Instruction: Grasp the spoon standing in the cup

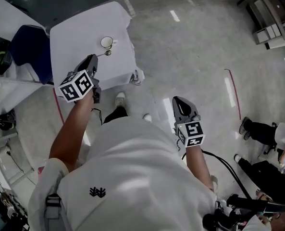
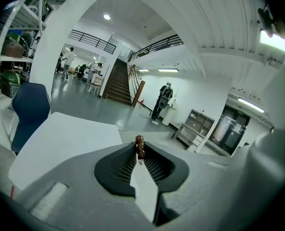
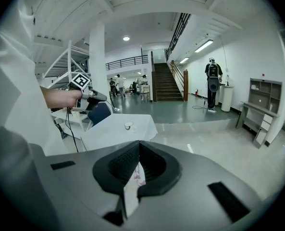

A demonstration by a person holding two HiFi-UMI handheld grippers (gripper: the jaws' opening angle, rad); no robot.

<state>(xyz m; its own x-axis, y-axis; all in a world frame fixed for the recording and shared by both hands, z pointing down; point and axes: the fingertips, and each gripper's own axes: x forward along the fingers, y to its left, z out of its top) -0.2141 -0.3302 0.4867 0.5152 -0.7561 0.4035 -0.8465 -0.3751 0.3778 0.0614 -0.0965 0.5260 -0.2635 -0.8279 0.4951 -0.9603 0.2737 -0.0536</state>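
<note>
A white cup point(image 1: 106, 42) stands near the far edge of the white-clothed table point(image 1: 75, 37). My left gripper point(image 1: 95, 57) hovers over the table just short of the cup and is shut on the thin spoon point(image 1: 104, 54), which sticks out towards the cup. In the left gripper view the spoon's brown beaded end point(image 2: 139, 145) pokes out between the closed pads; the cup is hidden there. My right gripper point(image 1: 179, 102) hangs low at my right side over the floor, shut with nothing in it. From the right gripper view the cup point(image 3: 128, 125) shows small on the table point(image 3: 108, 131).
A blue chair point(image 1: 29, 47) stands at the table's left side. White shelving point(image 1: 3, 95) runs along the left. People's legs and shoes point(image 1: 260, 131) show at the right. A staircase point(image 3: 167, 83) and cabinets lie far off across the glossy floor.
</note>
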